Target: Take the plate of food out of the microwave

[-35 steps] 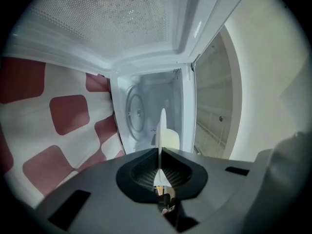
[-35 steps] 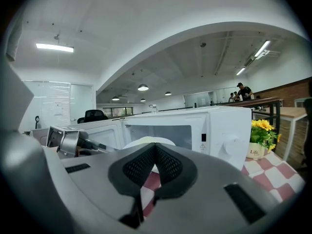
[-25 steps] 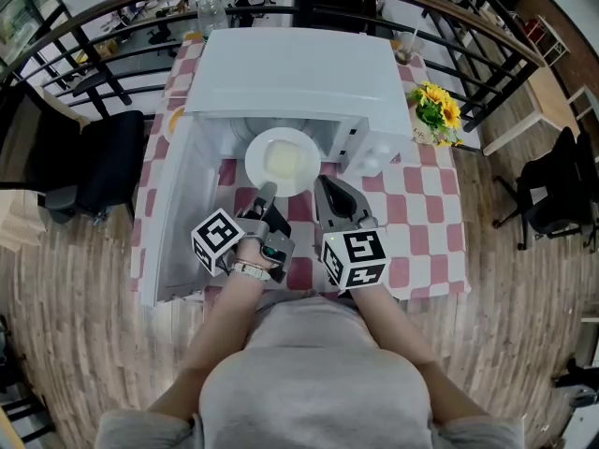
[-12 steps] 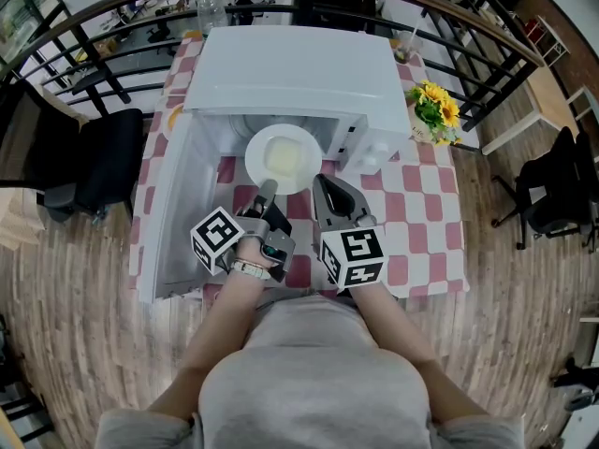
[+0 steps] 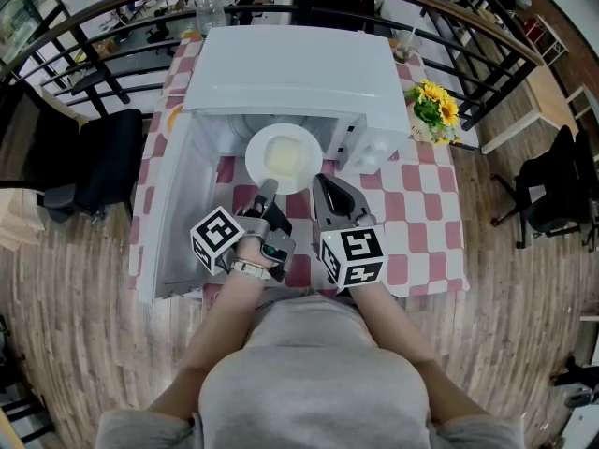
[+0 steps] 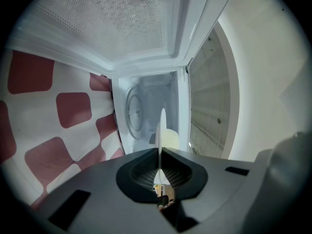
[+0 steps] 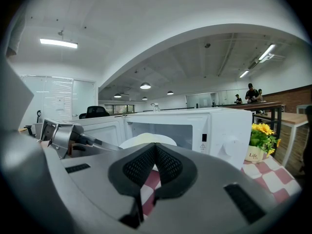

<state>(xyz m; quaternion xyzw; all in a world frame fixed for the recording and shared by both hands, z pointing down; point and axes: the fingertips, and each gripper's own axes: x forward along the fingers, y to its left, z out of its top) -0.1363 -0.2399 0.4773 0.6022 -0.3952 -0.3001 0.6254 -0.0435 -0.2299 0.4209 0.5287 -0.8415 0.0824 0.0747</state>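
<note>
- Door (image 5: 173, 213) of microwave (image 5: 295, 68) is open, swung toward the left edge of the table (image 5: 426, 204).
- Plate of food (image 5: 283, 160) sits at the cavity mouth, roughly half out, above the table's middle.
- Judged: the grasp is made and the pull-out is partway. Clearing the cavity and setting the plate down remain.
- Left gripper (image 5: 266, 193): jaws pinch the plate's near rim, and the plate extends away from it toward the cavity.
- Right gripper (image 5: 323, 185): jaws pressed together on nothing, tips just beside the plate's near-right rim. Contact cannot be told.

Open microwave door (image 5: 178, 213) along the left; free tablecloth (image 5: 421, 223) right, up to sunflowers (image 5: 435, 108).
</note>
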